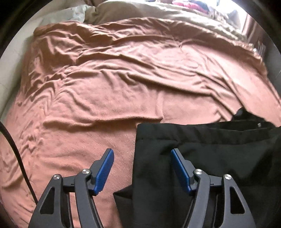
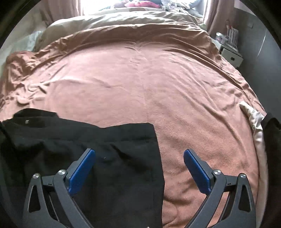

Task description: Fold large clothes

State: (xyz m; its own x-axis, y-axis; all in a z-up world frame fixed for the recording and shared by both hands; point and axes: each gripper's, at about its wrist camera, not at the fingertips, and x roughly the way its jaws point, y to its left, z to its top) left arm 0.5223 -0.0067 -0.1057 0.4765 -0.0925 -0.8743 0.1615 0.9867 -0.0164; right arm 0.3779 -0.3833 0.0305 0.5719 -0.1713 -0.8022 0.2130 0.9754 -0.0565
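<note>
A black garment [image 1: 202, 149] lies flat on a pink-brown blanket [image 1: 105, 84] that covers a bed. In the left wrist view it fills the lower right, its left edge running between the fingers of my left gripper [image 1: 142, 152]. That gripper is open above the cloth and its pads press on nothing. In the right wrist view the same black garment [image 2: 87, 140] fills the lower left. Its right edge runs between the fingers of my right gripper [image 2: 139, 152], which is open with nothing gripped. A small metal button [image 2: 26, 121] shows near the garment's far edge.
Beige bedding [image 2: 123, 19] and coloured clothes [image 2: 140, 3] lie at the bed's far end under a bright window. A white bedside cabinet [image 2: 230, 52] stands at the right. A pale cloth [image 2: 254, 122] hangs at the bed's right edge. A black cable [image 1: 15, 149] crosses the left.
</note>
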